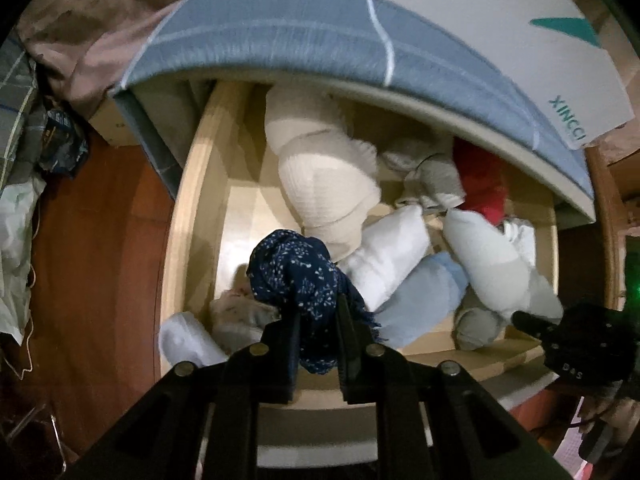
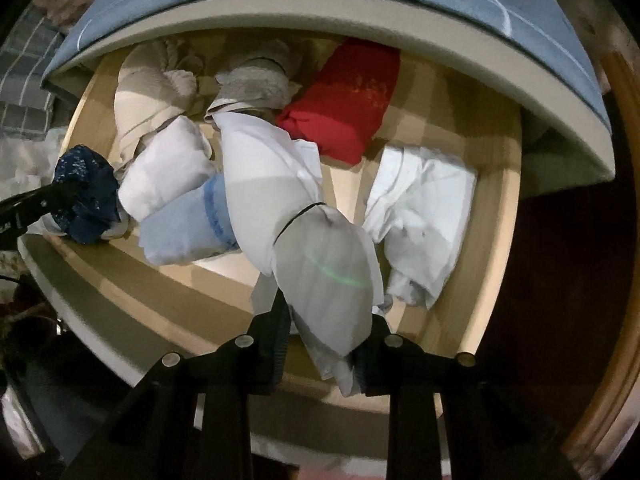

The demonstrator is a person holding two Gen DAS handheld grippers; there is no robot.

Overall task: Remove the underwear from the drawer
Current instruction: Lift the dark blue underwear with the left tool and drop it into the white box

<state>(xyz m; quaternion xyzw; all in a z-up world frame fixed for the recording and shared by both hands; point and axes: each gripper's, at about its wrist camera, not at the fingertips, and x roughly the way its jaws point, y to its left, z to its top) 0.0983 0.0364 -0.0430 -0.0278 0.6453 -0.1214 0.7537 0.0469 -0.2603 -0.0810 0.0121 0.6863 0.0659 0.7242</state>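
The open wooden drawer [image 1: 192,216] holds several rolled garments. My left gripper [image 1: 318,344] is shut on navy underwear with white specks [image 1: 296,276], held above the drawer's front left; it also shows at the left of the right wrist view [image 2: 86,196]. My right gripper [image 2: 324,340] is shut on a white and grey rolled garment [image 2: 320,264] over the drawer's front middle; the gripper's black body shows at the right of the left wrist view [image 1: 576,336]. A cream roll [image 1: 320,176], a white roll [image 2: 168,176], a light blue roll [image 2: 184,228] and a red garment [image 2: 352,108] lie in the drawer.
A blue-grey mattress edge [image 1: 280,40] overhangs the drawer's back, with a white box [image 1: 500,28] on it. A white folded garment [image 2: 420,216] lies at the drawer's right. A wooden floor [image 1: 92,240] lies to the left, with bags and cloth [image 1: 24,160] piled there.
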